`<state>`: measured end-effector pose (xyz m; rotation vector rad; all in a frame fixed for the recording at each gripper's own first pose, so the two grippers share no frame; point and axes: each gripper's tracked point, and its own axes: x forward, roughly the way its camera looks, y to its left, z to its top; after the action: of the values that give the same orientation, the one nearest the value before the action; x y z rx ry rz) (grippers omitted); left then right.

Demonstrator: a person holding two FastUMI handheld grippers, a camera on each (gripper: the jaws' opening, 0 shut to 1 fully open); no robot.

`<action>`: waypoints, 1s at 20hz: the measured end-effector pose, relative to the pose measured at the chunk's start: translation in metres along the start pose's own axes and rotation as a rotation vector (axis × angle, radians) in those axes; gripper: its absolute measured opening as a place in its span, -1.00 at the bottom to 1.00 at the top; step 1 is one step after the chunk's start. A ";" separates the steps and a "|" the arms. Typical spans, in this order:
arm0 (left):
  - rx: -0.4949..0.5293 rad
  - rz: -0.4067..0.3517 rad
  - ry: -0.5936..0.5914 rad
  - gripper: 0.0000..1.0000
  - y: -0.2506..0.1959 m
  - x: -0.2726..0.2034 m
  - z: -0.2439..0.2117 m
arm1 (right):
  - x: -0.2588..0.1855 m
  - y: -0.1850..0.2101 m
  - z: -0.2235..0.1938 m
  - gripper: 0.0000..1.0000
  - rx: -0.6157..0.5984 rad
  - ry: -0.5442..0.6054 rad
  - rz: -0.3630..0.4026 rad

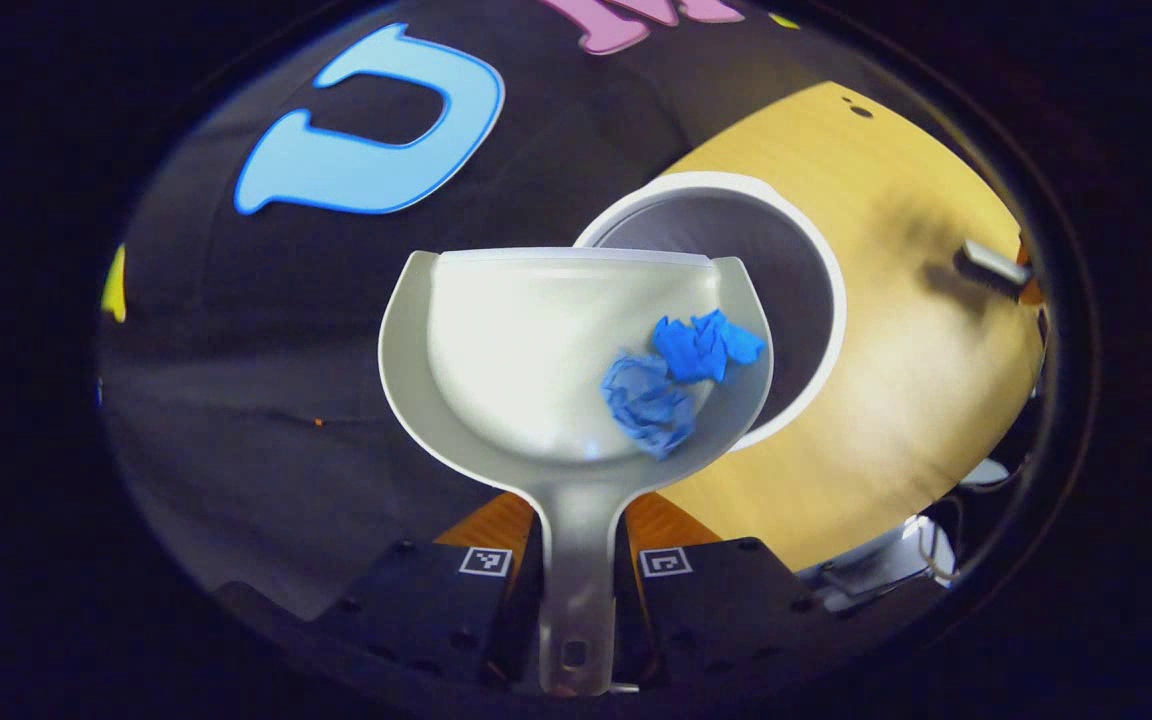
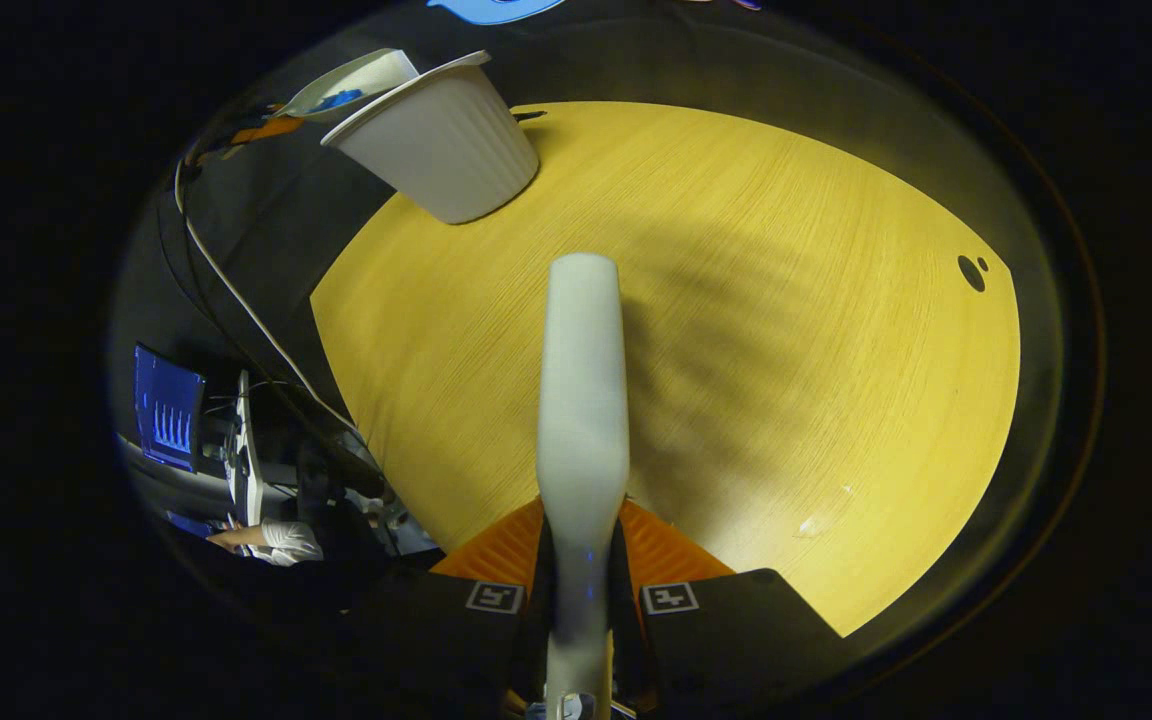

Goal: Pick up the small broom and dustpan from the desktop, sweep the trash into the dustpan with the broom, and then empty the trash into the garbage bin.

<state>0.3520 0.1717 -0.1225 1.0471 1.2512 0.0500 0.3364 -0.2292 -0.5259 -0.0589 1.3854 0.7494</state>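
- Looking along the left tongs (image 1: 576,575) in the left gripper view, both fingers were clamped on the handle of the dustpan (image 1: 526,350), which was held up in the air.
- Two crumpled blue scraps of trash (image 1: 676,375) lay inside the pan, toward its right side, so the sweeping looked done.
- The pan's right edge overlapped the open mouth of the white bin (image 1: 816,290), which stood on the yellow worktop (image 1: 896,330) behind it; the trash had not yet dropped in, so the emptying was judged to be the step in hand.
- A small grey thing at the worktop's far right edge was too blurred to identify.
- In the right gripper view, the right tongs (image 2: 581,590) were closed on the handle of the broom (image 2: 584,400), which pointed forward over the bare worktop (image 2: 786,350).
- The bin (image 2: 446,140) stood at the worktop's far left corner, with the dustpan (image 2: 351,82) tilted just above its rim.
- No trash showed on the worktop here.
- Writing: none readable; the tongs carried only small square black-and-white markers, and the bin, pan and broom bore no label.
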 end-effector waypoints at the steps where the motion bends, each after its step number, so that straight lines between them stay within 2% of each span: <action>1: 0.069 0.021 0.018 -0.40 0.001 -0.004 -0.001 | 0.000 -0.001 0.000 -0.42 0.011 -0.008 0.004; 4: 0.161 0.030 0.045 -0.39 0.000 -0.007 -0.002 | 0.004 -0.003 -0.003 -0.43 0.026 -0.015 0.014; 5: 0.162 0.018 0.042 -0.40 0.000 -0.006 -0.003 | 0.006 -0.005 -0.004 -0.34 0.031 -0.015 0.011; 6: 0.160 0.015 0.043 -0.40 0.003 -0.005 -0.005 | 0.007 -0.004 -0.005 -0.43 0.038 -0.014 0.011; 9: 0.142 0.058 0.035 -0.39 0.004 -0.006 -0.004 | 0.012 -0.007 -0.008 -0.42 0.063 -0.009 0.008; 11: 0.082 0.076 -0.002 -0.40 0.002 -0.006 -0.001 | 0.013 -0.010 -0.009 -0.42 0.071 -0.009 -0.002; 14: -0.078 0.037 -0.131 -0.40 0.004 -0.013 0.007 | 0.012 -0.022 -0.010 -0.42 0.107 -0.024 -0.044; 16: -0.184 0.021 -0.256 -0.41 0.002 -0.022 0.026 | 0.008 -0.031 -0.011 -0.50 0.148 -0.034 -0.075; 17: -0.216 0.006 -0.317 -0.41 0.000 -0.025 0.032 | 0.007 -0.035 -0.012 -0.42 0.171 -0.035 -0.092; 19: -0.246 -0.054 -0.429 -0.40 -0.015 -0.028 0.045 | 0.007 -0.042 -0.013 -0.50 0.211 -0.038 -0.120; 20: -0.264 -0.104 -0.497 -0.41 -0.032 -0.031 0.060 | 0.006 -0.045 -0.013 -0.43 0.239 -0.049 -0.142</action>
<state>0.3717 0.1001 -0.1248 0.7065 0.8176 -0.1168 0.3483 -0.2673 -0.5518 0.0477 1.3994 0.4610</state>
